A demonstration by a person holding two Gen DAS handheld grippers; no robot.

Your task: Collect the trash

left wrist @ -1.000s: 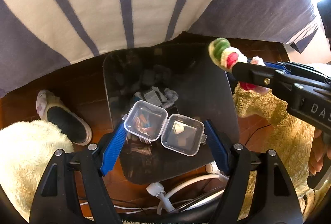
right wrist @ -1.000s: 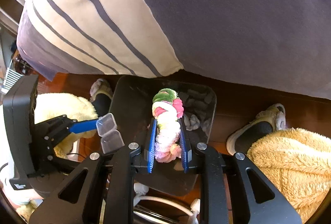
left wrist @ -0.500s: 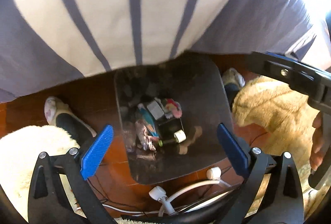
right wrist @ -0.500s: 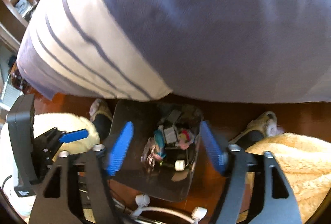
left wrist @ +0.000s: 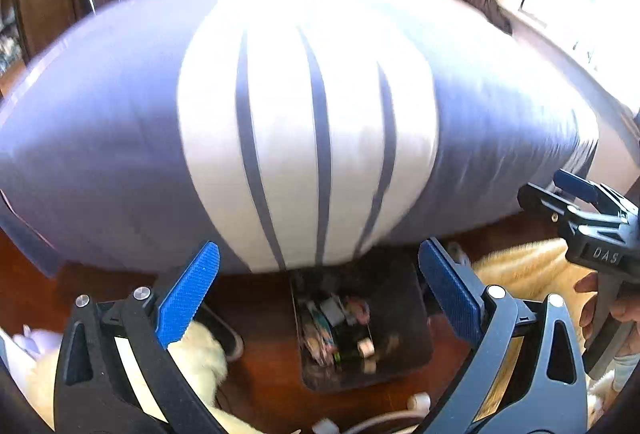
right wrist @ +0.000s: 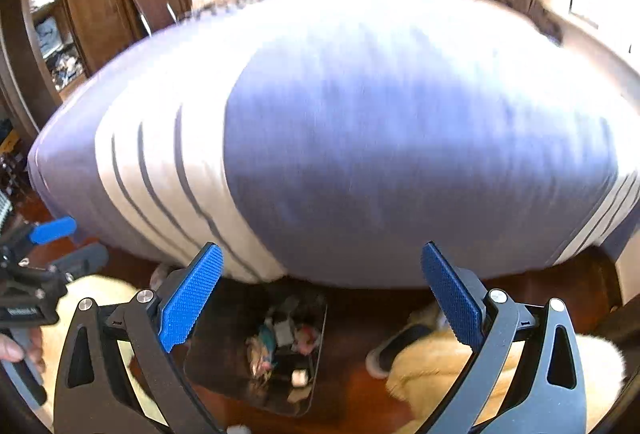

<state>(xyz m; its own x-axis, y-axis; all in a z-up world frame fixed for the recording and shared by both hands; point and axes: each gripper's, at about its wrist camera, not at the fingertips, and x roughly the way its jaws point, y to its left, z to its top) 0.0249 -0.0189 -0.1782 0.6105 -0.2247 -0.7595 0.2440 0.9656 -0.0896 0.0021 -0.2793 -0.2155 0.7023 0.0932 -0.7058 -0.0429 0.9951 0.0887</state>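
A dark translucent bin stands on the wooden floor at the foot of the bed, with mixed trash in it. My left gripper hangs well above it, open, with nothing between its blue pads. In the right wrist view the bin and its trash lie low and left of centre. My right gripper is up over them, its jaws opening wide and empty. Both views are blurred.
A bed under a blue cover with white and dark stripes fills most of both views. Cream fluffy fabric and a slipper flank the bin. White plugs and cable lie by its near side.
Both grippers opened and let go: the clear hinged box from the left, the colourful fuzzy item from the right. Both then rose and tilted up, so the bin sank low in view.
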